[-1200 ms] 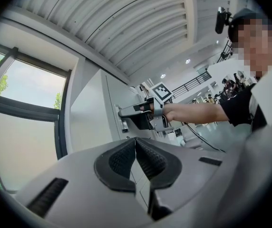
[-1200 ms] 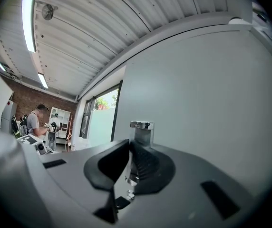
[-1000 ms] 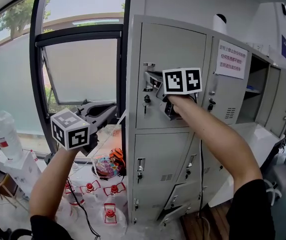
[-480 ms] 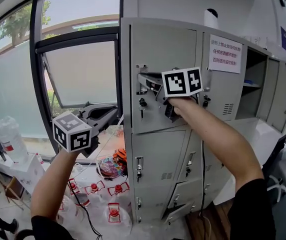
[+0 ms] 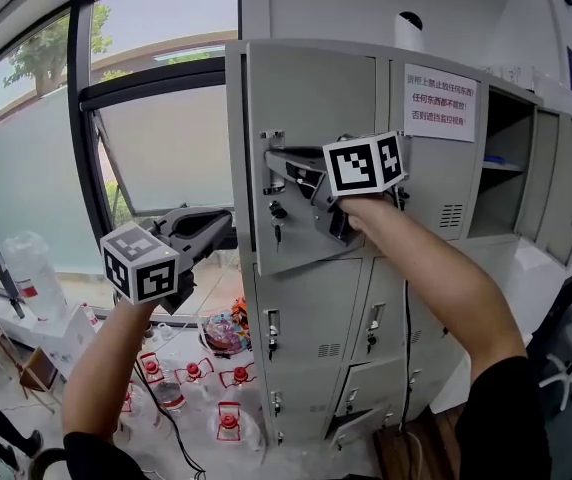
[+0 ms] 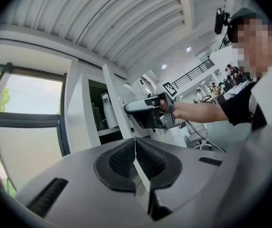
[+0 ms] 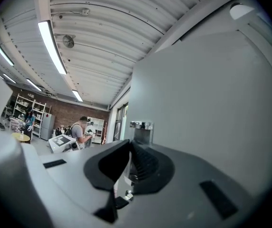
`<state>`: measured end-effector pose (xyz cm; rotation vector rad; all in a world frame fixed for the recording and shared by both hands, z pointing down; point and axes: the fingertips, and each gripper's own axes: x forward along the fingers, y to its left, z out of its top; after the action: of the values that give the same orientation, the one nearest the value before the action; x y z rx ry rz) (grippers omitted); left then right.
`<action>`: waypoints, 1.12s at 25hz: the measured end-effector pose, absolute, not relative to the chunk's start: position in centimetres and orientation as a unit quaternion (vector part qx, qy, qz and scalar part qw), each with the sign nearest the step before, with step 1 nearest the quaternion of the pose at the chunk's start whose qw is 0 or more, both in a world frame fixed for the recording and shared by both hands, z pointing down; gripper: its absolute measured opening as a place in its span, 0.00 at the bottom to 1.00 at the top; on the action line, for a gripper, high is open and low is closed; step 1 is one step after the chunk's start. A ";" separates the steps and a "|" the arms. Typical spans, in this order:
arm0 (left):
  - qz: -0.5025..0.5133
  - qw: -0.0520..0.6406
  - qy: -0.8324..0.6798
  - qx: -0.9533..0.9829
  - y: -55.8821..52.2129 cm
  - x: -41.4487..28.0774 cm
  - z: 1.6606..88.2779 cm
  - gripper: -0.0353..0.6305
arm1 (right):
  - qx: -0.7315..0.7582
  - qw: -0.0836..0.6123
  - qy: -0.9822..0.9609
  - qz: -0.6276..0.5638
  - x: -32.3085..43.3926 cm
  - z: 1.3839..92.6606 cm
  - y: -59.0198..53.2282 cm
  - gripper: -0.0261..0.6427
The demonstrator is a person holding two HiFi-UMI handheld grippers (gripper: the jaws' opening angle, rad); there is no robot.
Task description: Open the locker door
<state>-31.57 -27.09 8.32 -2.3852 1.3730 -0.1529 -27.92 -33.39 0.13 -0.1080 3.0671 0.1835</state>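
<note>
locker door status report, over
Right gripper shut on door handle. Left gripper shut, empty, off to the side. Top locker door partly open. Nothing seen blocking it.

— What's at 6 o'clock?
— The left gripper (image 6: 135, 148), with its ribbed pads pressed together.
— And beyond it?
— Just above centre a locker door (image 6: 114, 96) stands ajar, seen edge-on. The right gripper (image 6: 129, 109) meets that edge. A hand (image 6: 167, 107) grasps it, and the arm (image 6: 198, 112) runs off toward 3 o'clock.
— Inside the locker?
— A white bottle (image 6: 108, 110) stands on a shelf (image 6: 108, 131). A window (image 6: 24, 127) fills 9 o'clock.
</note>
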 end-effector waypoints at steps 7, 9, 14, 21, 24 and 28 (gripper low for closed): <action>-0.051 0.184 0.511 -0.838 -26.5 -29.2 8.6 0.08 | 0.029 0.041 0.997 0.064 -25.1 0.1 -31.4 0.08; -0.053 0.180 0.517 -0.835 -26.3 -28.8 9.1 0.08 | 0.044 0.044 0.996 0.063 -24.3 0.2 -30.9 0.08; -0.054 0.170 0.524 -0.833 -25.3 -28.0 9.9 0.08 | 0.074 0.048 0.994 0.059 -22.8 0.1 -29.7 0.08; -0.063 0.175 0.518 -0.835 -23.8 -27.5 9.3 0.08 | 0.094 0.050 0.992 0.067 -21.1 0.0 -29.0 0.08; -0.065 0.178 0.513 -0.837 -23.6 -27.3 8.8 0.08 | 0.108 0.050 0.991 0.060 -20.7 0.1 -28.8 0.08; -0.064 0.182 0.501 -0.844 -23.7 -26.4 8.7 0.08 | 0.135 0.056 0.988 0.046 -19.8 0.2 -28.4 0.08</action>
<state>-26.44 -23.73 8.73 -2.3818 1.4139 -0.1803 -19.78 -28.44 0.16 0.4107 2.9976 0.1383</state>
